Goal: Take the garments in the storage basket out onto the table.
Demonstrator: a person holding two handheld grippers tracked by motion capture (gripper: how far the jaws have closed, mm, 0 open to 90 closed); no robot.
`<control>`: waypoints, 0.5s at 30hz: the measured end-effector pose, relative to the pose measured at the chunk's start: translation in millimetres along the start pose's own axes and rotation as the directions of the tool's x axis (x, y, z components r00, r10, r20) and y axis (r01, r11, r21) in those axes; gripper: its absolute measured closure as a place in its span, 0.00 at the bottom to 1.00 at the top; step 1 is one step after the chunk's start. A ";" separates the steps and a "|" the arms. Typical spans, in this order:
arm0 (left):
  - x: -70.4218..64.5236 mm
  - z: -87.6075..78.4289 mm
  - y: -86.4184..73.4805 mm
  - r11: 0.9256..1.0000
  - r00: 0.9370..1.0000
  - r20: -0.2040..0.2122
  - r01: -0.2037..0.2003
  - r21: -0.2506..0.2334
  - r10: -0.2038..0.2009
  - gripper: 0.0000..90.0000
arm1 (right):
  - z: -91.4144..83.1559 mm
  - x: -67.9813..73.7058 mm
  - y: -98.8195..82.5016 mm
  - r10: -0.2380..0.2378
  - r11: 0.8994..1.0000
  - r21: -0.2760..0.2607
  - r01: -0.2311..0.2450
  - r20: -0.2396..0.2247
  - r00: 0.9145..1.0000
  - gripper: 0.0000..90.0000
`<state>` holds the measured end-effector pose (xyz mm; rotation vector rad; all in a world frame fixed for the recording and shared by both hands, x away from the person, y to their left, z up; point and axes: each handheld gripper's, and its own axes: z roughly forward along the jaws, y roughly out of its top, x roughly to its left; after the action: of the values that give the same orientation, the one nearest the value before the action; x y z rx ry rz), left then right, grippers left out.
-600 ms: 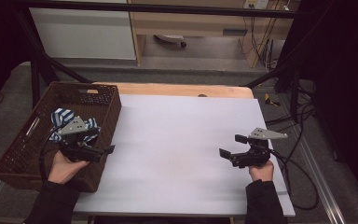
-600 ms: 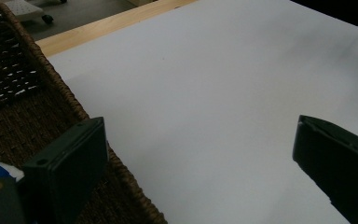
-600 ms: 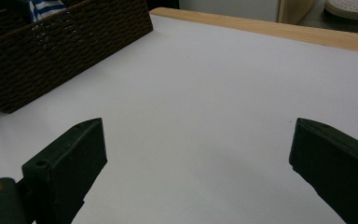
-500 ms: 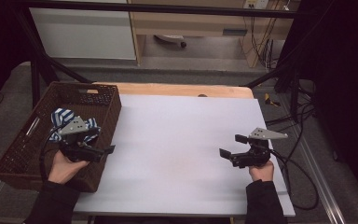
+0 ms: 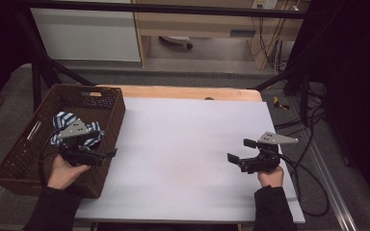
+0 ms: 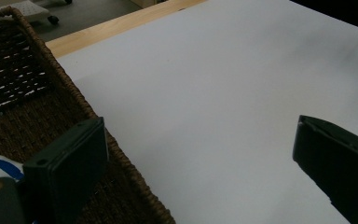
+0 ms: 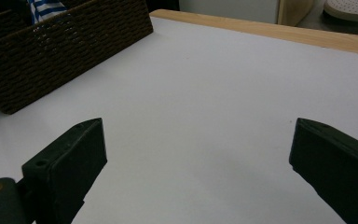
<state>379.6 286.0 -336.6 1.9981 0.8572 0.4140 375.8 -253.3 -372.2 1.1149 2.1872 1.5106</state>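
Left gripper [image 5: 107,155] over the basket's [image 5: 107,107] near right wall, jaws spread wide with nothing between them. One left finger [image 6: 67,163] above the woven rim, the other out over the white table [image 5: 188,139]. Striped cloth [image 5: 66,120] in the basket, just behind the left fingers, partly hidden by the gripper's grey plate; a blue-and-white corner of it beside the inner finger in the left gripper view. Right gripper [image 5: 241,151] low over the table's right side, pointing left toward the basket, jaws likewise wide apart and empty. Bare white surface between and ahead of the right fingers [image 7: 70,163]. Basket and cloth well apart from them, far ahead and to their left in the right gripper view.
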 end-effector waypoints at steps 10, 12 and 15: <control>6.3 -7.1 -0.3 1.000 1.000 -0.015 0.016 -0.002 -0.016 0.03 | 1.3 -0.1 -0.3 -0.003 1.000 0.007 0.003 -0.001 1.000 0.05; 7.2 -8.2 -0.4 1.000 1.000 -0.015 0.019 0.000 -0.019 0.03 | 1.8 -0.2 -0.5 -0.005 1.000 0.010 0.005 0.002 1.000 0.05; 9.9 -10.6 -1.0 1.000 0.999 -0.023 0.023 0.005 -0.023 0.03 | 1.3 -1.2 -0.5 -0.002 1.000 0.008 0.002 0.002 1.000 0.05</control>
<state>380.1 299.8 -332.1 1.9896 0.8963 0.4230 377.1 -253.4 -373.5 1.1163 2.1945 1.5008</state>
